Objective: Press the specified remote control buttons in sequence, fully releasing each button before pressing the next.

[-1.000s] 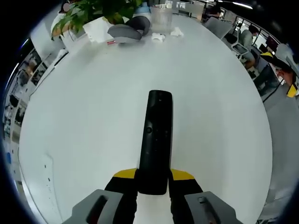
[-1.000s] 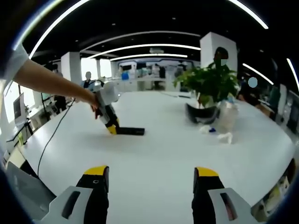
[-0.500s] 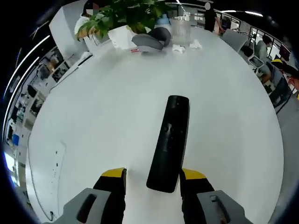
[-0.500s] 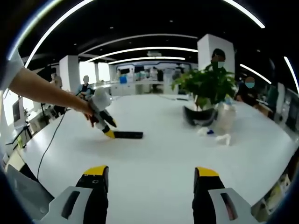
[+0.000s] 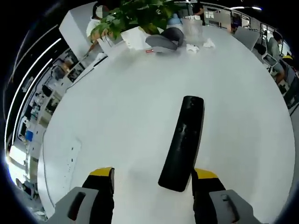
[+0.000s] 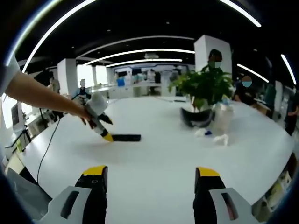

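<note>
While a black remote [image 5: 182, 143] lies flat on a white table [image 5: 117, 116], the left gripper [image 5: 152, 177] hovers at its near end, jaws spread, the remote's end between the yellow tips but closer to the right one; whether it touches is unclear. In the right gripper view, the right gripper [image 6: 149, 175] is spread, holding nothing, well back from the remote. A plant [image 6: 205, 86] stands across the table.
</note>
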Demonstrator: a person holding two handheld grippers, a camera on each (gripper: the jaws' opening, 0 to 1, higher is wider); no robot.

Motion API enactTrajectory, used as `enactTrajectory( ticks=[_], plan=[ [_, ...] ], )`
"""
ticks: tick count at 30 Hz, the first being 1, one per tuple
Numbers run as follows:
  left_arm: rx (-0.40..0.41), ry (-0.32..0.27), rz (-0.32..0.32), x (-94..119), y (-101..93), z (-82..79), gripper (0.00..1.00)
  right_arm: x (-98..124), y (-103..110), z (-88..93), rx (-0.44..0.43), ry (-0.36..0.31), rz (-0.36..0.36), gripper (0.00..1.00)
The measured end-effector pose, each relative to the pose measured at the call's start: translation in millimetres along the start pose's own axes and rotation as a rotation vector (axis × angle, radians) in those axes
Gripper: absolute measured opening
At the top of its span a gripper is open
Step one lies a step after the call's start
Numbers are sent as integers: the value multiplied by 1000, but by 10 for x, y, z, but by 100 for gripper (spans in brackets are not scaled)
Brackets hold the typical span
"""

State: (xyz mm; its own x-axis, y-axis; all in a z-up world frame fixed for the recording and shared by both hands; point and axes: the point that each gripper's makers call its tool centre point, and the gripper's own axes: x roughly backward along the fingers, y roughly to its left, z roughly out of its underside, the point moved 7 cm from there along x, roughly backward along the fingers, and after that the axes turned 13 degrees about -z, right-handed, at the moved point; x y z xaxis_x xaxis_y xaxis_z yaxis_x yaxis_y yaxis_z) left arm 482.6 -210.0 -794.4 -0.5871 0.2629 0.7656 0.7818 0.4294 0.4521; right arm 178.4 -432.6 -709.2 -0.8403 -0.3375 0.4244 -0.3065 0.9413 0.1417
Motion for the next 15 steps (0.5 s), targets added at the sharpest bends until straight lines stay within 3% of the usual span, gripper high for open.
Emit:
enactTrajectory(
  ticks=[15],
  plan=[
    [56,-23,-173,52,100,48,99,12,-2,-15,4,-16,0,76]
  ],
)
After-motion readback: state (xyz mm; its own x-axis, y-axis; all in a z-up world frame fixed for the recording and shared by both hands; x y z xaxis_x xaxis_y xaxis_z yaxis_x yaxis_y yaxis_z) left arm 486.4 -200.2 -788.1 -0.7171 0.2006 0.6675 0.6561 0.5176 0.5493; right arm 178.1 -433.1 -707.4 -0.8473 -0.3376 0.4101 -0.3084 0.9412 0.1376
